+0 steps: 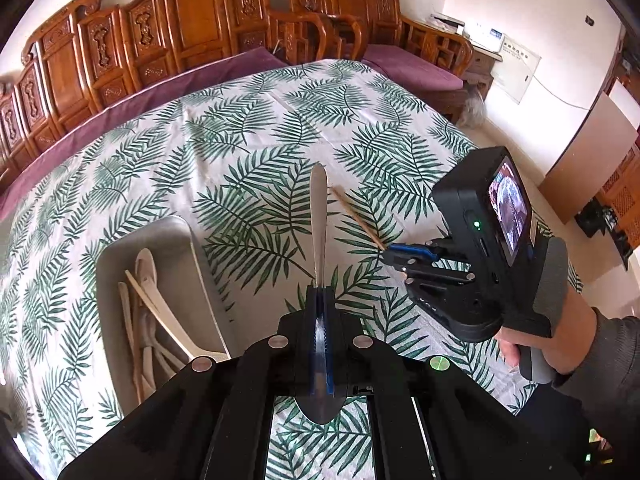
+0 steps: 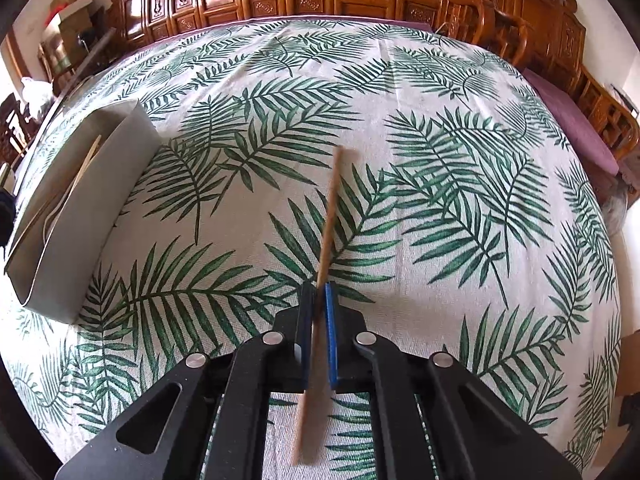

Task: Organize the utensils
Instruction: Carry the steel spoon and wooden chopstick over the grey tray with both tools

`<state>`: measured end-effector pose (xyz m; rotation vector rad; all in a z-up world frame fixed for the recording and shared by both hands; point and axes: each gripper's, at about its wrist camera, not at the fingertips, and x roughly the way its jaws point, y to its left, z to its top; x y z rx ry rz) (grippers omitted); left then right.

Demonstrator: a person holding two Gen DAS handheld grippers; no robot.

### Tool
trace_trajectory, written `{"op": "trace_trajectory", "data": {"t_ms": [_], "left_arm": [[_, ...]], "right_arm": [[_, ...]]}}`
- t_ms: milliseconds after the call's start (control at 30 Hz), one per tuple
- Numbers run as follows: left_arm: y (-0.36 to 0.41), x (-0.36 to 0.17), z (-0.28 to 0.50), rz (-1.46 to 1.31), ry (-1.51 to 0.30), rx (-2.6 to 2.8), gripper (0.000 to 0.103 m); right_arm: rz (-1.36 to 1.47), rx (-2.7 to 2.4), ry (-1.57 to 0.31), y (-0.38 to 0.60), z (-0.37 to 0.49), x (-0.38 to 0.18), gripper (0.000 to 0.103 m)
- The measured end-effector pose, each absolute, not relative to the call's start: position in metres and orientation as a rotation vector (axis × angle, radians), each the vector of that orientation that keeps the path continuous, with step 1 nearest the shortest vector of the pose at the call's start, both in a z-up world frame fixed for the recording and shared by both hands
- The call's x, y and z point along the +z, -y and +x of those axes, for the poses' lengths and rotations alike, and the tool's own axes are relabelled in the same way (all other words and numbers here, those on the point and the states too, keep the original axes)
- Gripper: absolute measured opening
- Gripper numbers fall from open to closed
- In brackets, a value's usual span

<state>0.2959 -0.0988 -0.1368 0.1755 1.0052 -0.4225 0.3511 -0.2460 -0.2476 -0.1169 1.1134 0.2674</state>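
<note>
- Left gripper (image 1: 319,292): clenched on metal spoon (image 1: 319,216), mid-handle, above tablecloth (image 1: 248,120); rigid, slick, likely to pivot.
- Right gripper (image 2: 319,292): clenched on wooden chopstick (image 2: 330,216); light, stiff.
- Grey tray (image 1: 120,248), left: holds pale utensils.

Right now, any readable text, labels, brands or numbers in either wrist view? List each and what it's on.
None can be read.
White wall panel: faint printed lines, too small and blurred.
Papers on the side cabinet: print blurred.
Camera screen on the right tool: shows an image only, no legible text.
Gray utensil box, metal spoon, wooden chopstick: no markings visible.
</note>
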Motion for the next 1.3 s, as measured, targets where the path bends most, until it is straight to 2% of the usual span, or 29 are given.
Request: {"op": "trace_trajectory", "data": {"t_ms": [367, 633, 900, 1300], "left_arm": [[0.063, -0.124, 0.289, 0.139, -0.989, -0.369, 0.002], [0.008, -0.116, 0.291, 0.093, -0.980, -0.284, 0.002], [-0.043, -0.134, 0.305, 0.044, -1.026, -0.186, 0.002], [-0.046, -0.168, 0.310, 0.002, -1.088, -0.186, 0.002]], "right_arm": [[-0.093, 0.290, -1.109, 0.237, 0.324, -0.240, 0.006], [-0.095, 0.375, -1.057, 0.205, 0.305, -0.214, 0.006], [-0.101, 0.469, -1.004, 0.168, 0.297, -0.186, 0.006], [-0.123, 0.512, -0.976, 0.151, 0.284, -0.171, 0.006]]}}
